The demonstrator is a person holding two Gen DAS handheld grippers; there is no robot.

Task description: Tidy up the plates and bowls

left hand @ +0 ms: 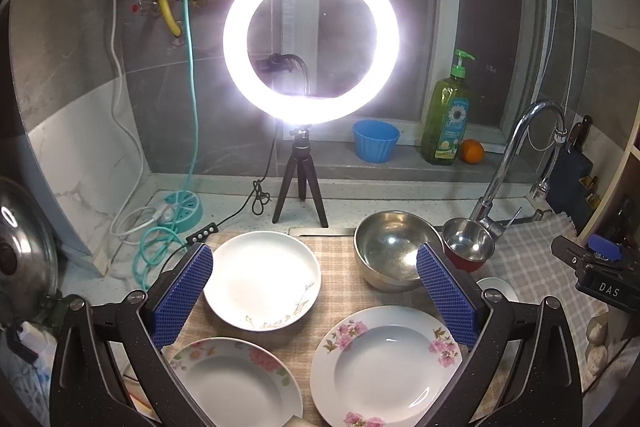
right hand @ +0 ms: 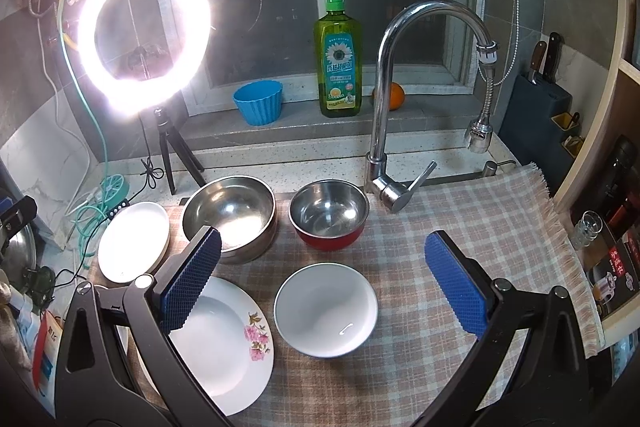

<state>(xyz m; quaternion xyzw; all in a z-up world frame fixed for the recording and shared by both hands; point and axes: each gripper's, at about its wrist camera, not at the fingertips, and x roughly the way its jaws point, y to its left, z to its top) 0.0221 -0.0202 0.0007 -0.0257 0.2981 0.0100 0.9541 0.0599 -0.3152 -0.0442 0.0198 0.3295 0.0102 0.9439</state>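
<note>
On a checked cloth (left hand: 336,291) lie three plates: a white plate with a gold sprig (left hand: 262,279), a pink-flowered plate at front left (left hand: 236,383) and a pink-flowered plate at front right (left hand: 384,363). Behind stand a large steel bowl (left hand: 394,251) and a small steel bowl with a red outside (left hand: 468,241). My left gripper (left hand: 316,291) is open and empty above the plates. My right gripper (right hand: 324,275) is open and empty above a white bowl (right hand: 326,309), with the large steel bowl (right hand: 230,215), the red bowl (right hand: 328,217), a flowered plate (right hand: 224,339) and the white plate (right hand: 134,241) nearby.
A lit ring light on a tripod (left hand: 310,39) stands behind the cloth. A tap (right hand: 400,99) rises at the back right. A green soap bottle (right hand: 338,55), blue cup (right hand: 259,101) and orange (right hand: 394,95) sit on the sill. A knife block (right hand: 536,107) stands right. A pot lid (left hand: 24,251) lies left.
</note>
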